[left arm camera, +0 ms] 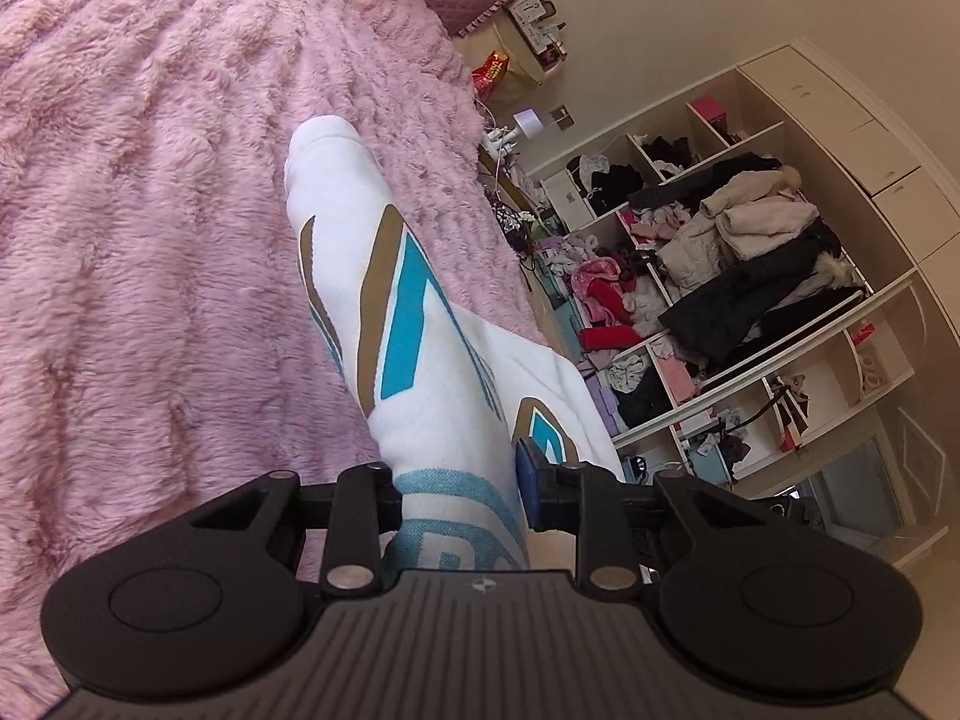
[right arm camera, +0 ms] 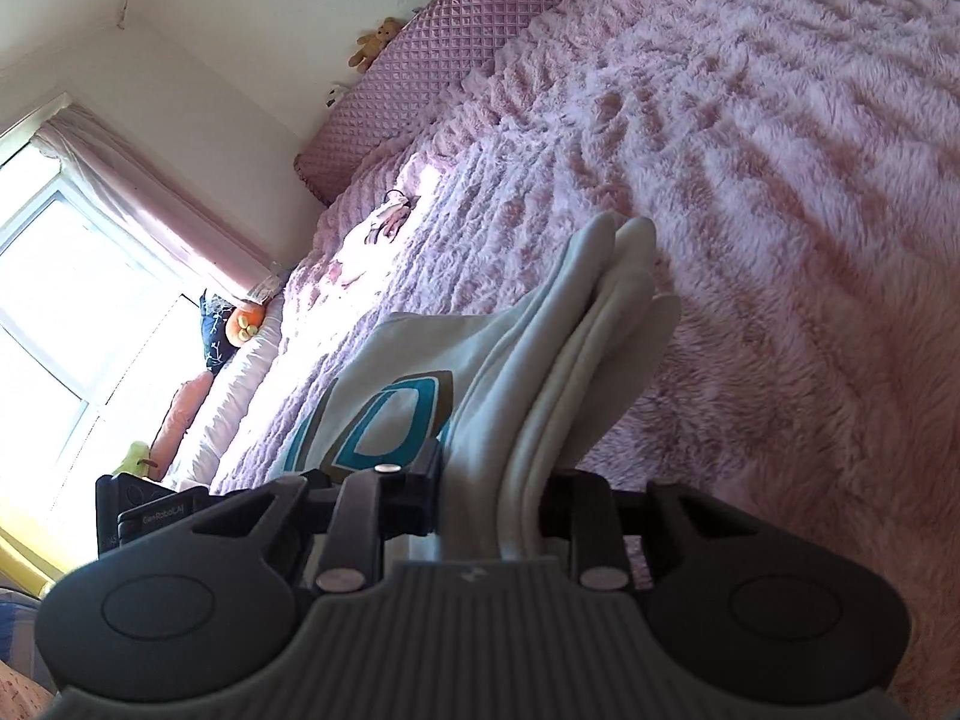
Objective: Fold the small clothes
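Observation:
A small white garment with teal and gold print hangs lifted over a fluffy pink blanket. In the left wrist view my left gripper is shut on one bunched end of it, and the cloth trails away and down onto the blanket. In the right wrist view the same white garment shows in folded layers, with a teal and gold print on the side. My right gripper is shut on those layers, which fill the gap between its fingers. The left gripper's black body shows at the lower left of that view.
The pink blanket covers the whole bed. A quilted pink headboard runs along the wall, with a window and pink curtain to the left. Open shelves crammed with clothes stand beyond the bed edge. A small pink cloth lies near the headboard.

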Motion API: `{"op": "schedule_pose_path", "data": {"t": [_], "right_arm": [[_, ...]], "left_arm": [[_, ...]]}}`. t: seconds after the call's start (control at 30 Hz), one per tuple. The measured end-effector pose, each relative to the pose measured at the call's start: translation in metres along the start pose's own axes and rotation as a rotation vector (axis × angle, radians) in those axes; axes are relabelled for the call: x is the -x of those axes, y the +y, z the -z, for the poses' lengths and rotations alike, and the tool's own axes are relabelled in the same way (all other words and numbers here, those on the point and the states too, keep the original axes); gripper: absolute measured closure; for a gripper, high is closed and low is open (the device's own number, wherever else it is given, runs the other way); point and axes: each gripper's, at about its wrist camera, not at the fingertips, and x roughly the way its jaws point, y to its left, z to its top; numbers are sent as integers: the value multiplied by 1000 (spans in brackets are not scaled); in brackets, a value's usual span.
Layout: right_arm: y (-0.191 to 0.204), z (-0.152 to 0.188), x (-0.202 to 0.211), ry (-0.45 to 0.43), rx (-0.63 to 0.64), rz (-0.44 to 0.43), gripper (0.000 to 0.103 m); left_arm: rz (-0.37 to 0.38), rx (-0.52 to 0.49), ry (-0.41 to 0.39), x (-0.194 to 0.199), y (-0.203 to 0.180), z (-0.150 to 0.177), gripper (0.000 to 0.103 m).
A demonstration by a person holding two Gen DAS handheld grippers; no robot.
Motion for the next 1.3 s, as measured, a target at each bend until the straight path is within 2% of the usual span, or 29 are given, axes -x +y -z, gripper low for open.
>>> {"op": "schedule_pose_path", "data": {"t": [0.27,0.4,0.5,0.63,0.7,0.87,1.0,1.03,1.1,1.2,1.3], "right_arm": [[90,32,-10,44,82,-96,81],[129,56,-22,53,136,-107,82],[141,73,-34,78,145,-99,82],[137,94,-48,106,136,-72,82],[131,104,-57,122,138,-41,82],[93,130,-91,186,124,52,82],[63,138,-101,195,76,31,79],[58,139,-102,198,82,31,72],[54,139,-104,204,123,45,64],[47,136,-104,217,120,33,64],[52,132,-98,217,135,56,62]], "left_arm": [[-64,-18,-99,102,-16,17,73],[-89,-1,-134,135,-7,29,73],[-104,9,-145,147,4,34,73],[-112,27,-138,148,33,46,73],[-140,34,-141,143,50,54,73],[-187,114,-132,125,111,80,72],[-149,181,-141,126,145,84,67],[-153,179,-139,128,148,83,64],[-179,156,-125,132,147,78,56],[-258,83,-110,147,130,73,54],[-372,-15,-159,170,106,67,54]]}}
